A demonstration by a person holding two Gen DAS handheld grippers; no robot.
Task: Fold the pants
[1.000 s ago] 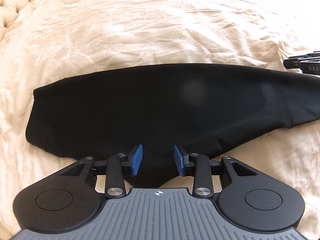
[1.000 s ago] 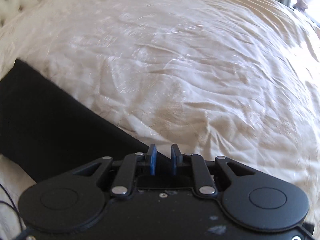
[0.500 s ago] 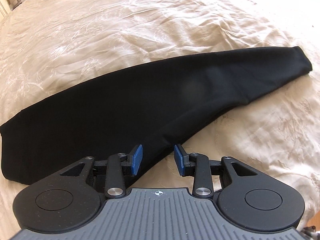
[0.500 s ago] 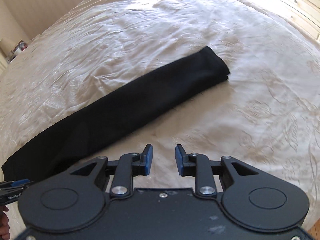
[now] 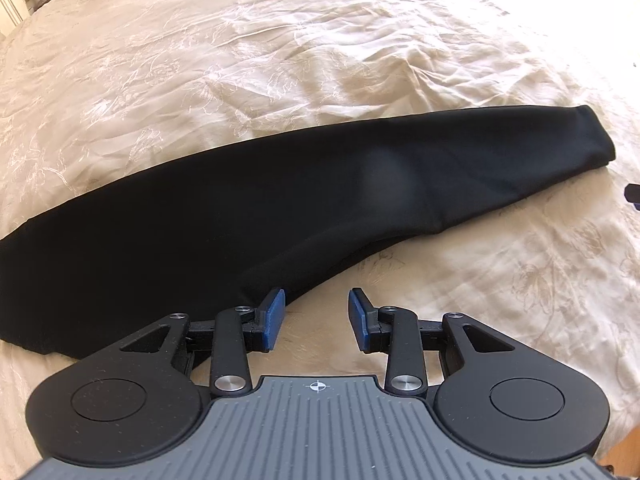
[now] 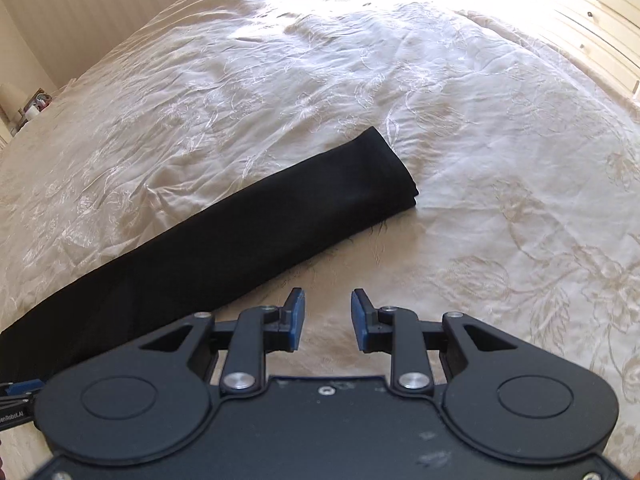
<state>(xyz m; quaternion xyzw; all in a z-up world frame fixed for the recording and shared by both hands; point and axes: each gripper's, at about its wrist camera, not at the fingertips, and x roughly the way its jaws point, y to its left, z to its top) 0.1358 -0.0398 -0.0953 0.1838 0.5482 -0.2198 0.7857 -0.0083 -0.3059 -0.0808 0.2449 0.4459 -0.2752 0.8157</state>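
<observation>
Black pants (image 5: pixel 280 208) lie flat on the cream bedspread (image 5: pixel 240 60), folded lengthwise into one long strip, wide end at the left, leg cuffs at the right. My left gripper (image 5: pixel 316 316) is open and empty, just off the pants' near edge by the crotch curve. In the right wrist view the leg part of the pants (image 6: pixel 248 232) runs from lower left up to the cuff end. My right gripper (image 6: pixel 327 318) is open and empty over bare bedspread (image 6: pixel 480 200), near the leg's near edge.
The embroidered bedspread is wrinkled all around the pants. A bedside lamp and small items (image 6: pixel 24 108) stand past the bed's far left edge. White cabinets (image 6: pixel 600 12) stand beyond the far right. The left gripper's tip (image 6: pixel 16 400) shows at the lower left.
My right gripper has let go of the pants, opened and pulled back. Both views have swung towards the leg cuffs. The pants lie still.
</observation>
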